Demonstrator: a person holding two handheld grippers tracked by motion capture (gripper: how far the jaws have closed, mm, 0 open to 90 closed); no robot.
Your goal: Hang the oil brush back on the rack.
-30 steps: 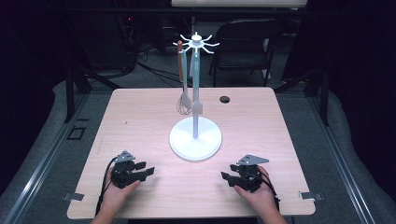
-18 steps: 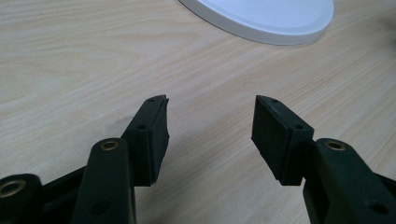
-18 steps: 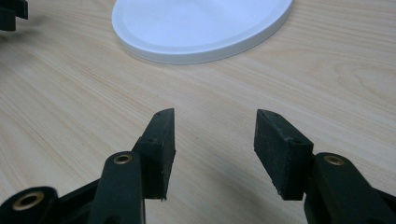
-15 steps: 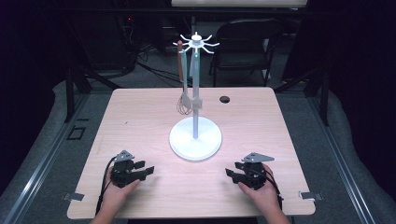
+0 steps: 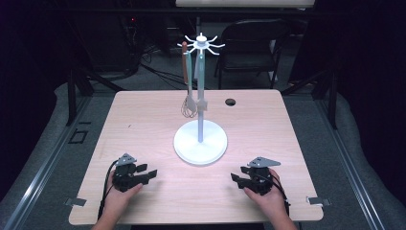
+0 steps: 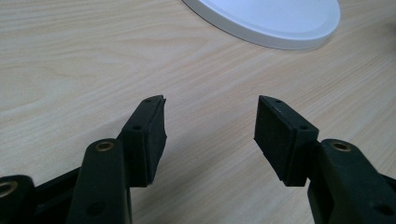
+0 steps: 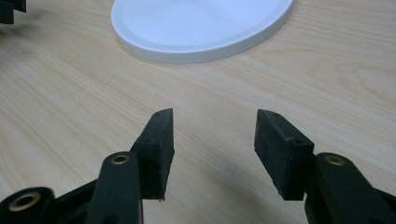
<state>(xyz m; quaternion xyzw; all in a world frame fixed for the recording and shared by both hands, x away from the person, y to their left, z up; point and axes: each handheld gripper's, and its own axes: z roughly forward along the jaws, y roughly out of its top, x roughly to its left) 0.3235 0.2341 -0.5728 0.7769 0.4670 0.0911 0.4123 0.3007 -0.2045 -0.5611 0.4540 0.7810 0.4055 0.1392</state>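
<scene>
Presently resting both tongs, left (image 5: 152, 173) and right (image 5: 234, 177), parted and empty on the tabletop (image 5: 143, 129), left just widening, risking toppling the stand (image 5: 200, 142) and whisk (image 5: 189, 108) on a careless reach.

White stand (image 5: 200, 142), pale woodgrain table (image 5: 143, 124), perhaps brown-handled whisk (image 5: 187, 103).

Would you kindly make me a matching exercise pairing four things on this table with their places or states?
1. white round stand base
2. metal whisk
3. left gripper
4. small black hole

a. hangs from a top hook
b. far edge of the wooden table
c. table centre
d. jaws open, nothing between

Pairs: 1-c, 2-a, 3-d, 4-b
</scene>
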